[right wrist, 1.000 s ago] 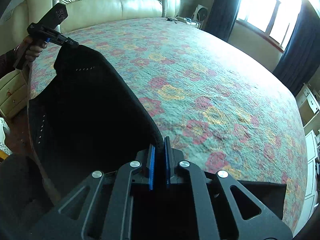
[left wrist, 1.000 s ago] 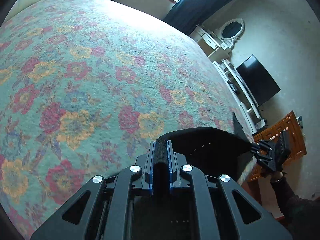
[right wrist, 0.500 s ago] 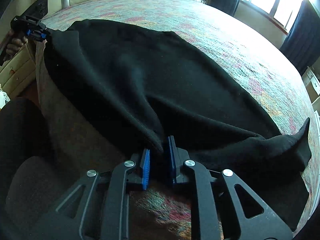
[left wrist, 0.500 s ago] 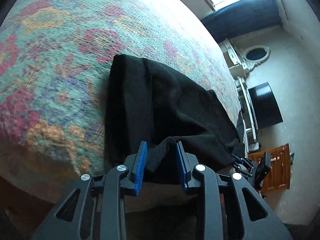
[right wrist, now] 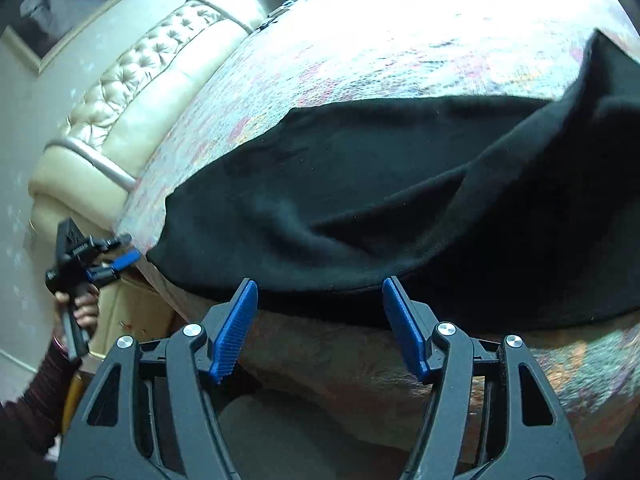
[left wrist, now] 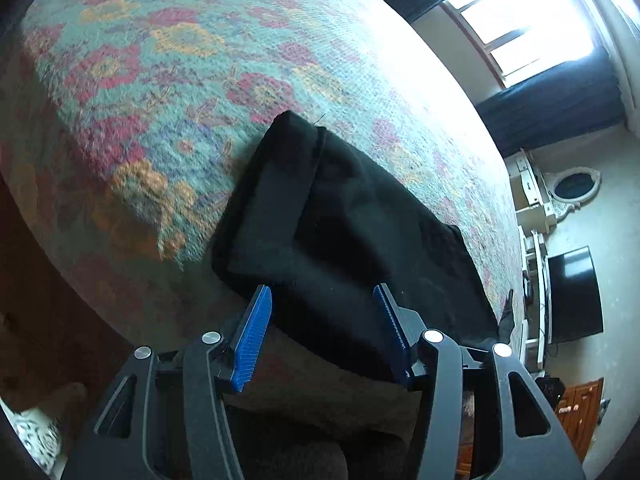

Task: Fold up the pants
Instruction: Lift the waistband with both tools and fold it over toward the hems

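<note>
Black pants (left wrist: 352, 232) lie spread along the near edge of the bed, with their lower edge hanging a little over the side. In the right wrist view the pants (right wrist: 360, 200) show broad folds and a raised corner at the far right. My left gripper (left wrist: 322, 300) is open and empty, just off the pants' near edge. My right gripper (right wrist: 318, 292) is open and empty, just below the hanging edge. The left gripper also shows in the right wrist view (right wrist: 116, 262), held in a hand at the bed's corner.
The bed has a floral cover (left wrist: 168, 80) and a tufted cream headboard (right wrist: 132, 80). A window with dark curtains (left wrist: 552, 92), a white dresser with an oval mirror (left wrist: 572, 188), a black TV (left wrist: 572, 292) and a wooden cabinet (left wrist: 580, 416) stand beyond the bed.
Both grippers held the pants up, laid them down on the bed, then opened wide and let go. Both have drawn back a little from the pants' edge.
</note>
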Demonstrator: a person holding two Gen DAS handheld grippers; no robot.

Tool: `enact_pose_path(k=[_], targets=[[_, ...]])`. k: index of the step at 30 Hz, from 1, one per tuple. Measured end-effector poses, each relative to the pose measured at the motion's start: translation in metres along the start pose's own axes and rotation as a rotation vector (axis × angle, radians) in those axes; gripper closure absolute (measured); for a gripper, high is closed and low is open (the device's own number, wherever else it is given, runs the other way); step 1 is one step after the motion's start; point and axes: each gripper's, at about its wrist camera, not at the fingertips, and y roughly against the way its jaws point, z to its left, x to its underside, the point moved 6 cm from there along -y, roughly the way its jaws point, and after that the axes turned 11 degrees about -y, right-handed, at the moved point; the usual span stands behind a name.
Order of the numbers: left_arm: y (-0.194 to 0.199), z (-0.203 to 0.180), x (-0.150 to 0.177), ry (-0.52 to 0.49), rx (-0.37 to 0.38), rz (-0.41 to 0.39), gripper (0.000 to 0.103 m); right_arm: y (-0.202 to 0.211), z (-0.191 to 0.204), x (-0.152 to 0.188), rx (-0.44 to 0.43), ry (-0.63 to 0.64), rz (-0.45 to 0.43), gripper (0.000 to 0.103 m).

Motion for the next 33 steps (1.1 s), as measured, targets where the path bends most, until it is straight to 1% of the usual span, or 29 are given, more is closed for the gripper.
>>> enact_pose_path(k=[3,6,10,11,12,13,14,15,17,19,21,23,24,25,26,27,30,31,33], targets=[[-0.007,0.008,0.008,0.011,-0.012,0.025,0.05,0.003,-0.006,-0.002,-0.035,-0.074,0.007,0.038],[-0.009,0.009,0.0,0.018,-0.042,0.004,0.05,0.006,-0.014,-0.007,-0.044,-0.103,0.009,0.038],[-0.013,0.01,-0.007,0.028,-0.059,-0.023,0.05,0.008,-0.027,-0.004,-0.084,-0.199,0.024,0.038],[-0.014,0.008,-0.008,0.019,-0.072,-0.023,0.053,0.01,-0.03,-0.006,-0.089,-0.221,0.021,0.038],[-0.015,0.008,-0.01,0.014,-0.091,-0.026,0.058,0.012,-0.033,-0.008,-0.093,-0.248,0.012,0.038],[-0.016,0.009,-0.011,0.006,-0.129,-0.027,0.079,0.014,-0.038,-0.009,-0.098,-0.276,0.0,0.038],[-0.018,0.011,-0.013,-0.005,-0.177,-0.023,0.089,0.015,-0.042,-0.009,-0.102,-0.3,-0.013,0.038],[-0.02,0.012,-0.013,-0.009,-0.196,-0.017,0.089,0.014,-0.044,-0.01,-0.101,-0.318,-0.025,0.038],[-0.023,0.016,-0.011,0.014,-0.205,-0.011,0.089,0.015,-0.052,-0.011,-0.101,-0.358,-0.043,0.038],[-0.026,0.016,-0.01,0.009,-0.231,0.001,0.089,0.016,-0.058,-0.013,-0.1,-0.39,-0.048,0.038],[-0.027,0.012,-0.009,-0.007,-0.25,0.0,0.089,0.014,-0.062,-0.015,-0.071,-0.396,-0.057,0.038],[-0.027,0.009,-0.01,-0.011,-0.253,-0.007,0.089,0.011,-0.06,-0.018,-0.063,-0.397,-0.063,0.04],[-0.026,0.009,-0.011,-0.007,-0.25,-0.012,0.089,0.009,-0.059,-0.02,-0.051,-0.39,-0.067,0.049],[-0.024,0.01,-0.011,0.003,-0.246,-0.02,0.089,0.006,-0.058,-0.022,-0.039,-0.383,-0.068,0.068],[-0.023,0.011,-0.011,0.007,-0.246,-0.023,0.089,0.002,-0.057,-0.024,-0.028,-0.377,-0.065,0.084],[-0.024,0.012,-0.011,0.004,-0.25,-0.017,0.089,0.001,-0.058,-0.025,-0.015,-0.376,-0.066,0.094],[-0.032,0.018,-0.007,-0.015,-0.258,0.037,0.088,0.009,-0.061,-0.018,-0.013,-0.423,-0.094,0.094],[-0.033,0.017,-0.008,-0.043,-0.263,0.045,0.087,0.008,-0.064,-0.013,-0.009,-0.438,-0.09,0.094],[-0.028,0.01,-0.008,-0.102,-0.28,0.034,0.087,-0.001,-0.072,-0.004,0.002,-0.455,-0.046,0.094]])
